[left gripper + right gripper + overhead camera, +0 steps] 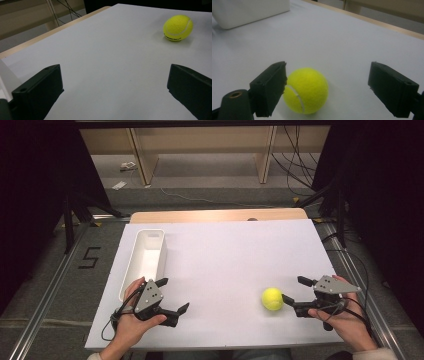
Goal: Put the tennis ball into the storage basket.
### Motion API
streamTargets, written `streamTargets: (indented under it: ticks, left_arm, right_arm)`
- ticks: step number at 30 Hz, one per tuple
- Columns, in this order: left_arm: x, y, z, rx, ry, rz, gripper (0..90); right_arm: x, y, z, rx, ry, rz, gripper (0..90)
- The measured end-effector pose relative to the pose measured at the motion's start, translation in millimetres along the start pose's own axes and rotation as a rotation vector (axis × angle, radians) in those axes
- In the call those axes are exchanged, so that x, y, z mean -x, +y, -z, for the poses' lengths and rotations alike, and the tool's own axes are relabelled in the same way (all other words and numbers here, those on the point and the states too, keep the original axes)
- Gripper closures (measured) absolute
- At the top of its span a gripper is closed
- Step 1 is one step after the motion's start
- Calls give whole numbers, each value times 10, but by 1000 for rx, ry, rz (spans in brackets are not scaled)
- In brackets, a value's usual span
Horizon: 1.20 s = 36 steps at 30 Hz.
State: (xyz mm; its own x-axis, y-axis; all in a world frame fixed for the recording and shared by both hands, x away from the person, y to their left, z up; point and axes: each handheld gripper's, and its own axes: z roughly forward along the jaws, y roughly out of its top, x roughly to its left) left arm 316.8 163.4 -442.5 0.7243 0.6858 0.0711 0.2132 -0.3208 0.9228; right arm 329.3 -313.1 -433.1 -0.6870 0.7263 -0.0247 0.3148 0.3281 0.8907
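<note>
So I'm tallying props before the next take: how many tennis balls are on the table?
1: the tennis ball lies on the white table, near its right front, just ahead of the right gripper.

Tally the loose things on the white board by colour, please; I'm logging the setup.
Yellow: 1, the ball
White: 1, the bin
Total: 2
</note>
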Motion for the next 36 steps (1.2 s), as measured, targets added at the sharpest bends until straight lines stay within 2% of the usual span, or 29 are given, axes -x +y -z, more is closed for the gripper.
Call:
streamTargets:
  ticks: [12, 21, 34, 36]
  left_arm:
    - [-31, 7, 30, 19, 9, 7, 0]
    - [-36, 7, 21, 15, 10, 5, 0]
    - [-40, 11, 10, 17, 10, 0, 0]
    - [-42, 12, 5, 18, 11, 1, 0]
  right_arm:
    - [-13, 11, -28, 11, 12, 12, 162]
    - [-3, 31, -84, 14, 10, 19, 172]
    - [-54, 34, -279, -52, 47, 54, 171]
    - [-75, 27, -339, -80, 64, 59, 169]
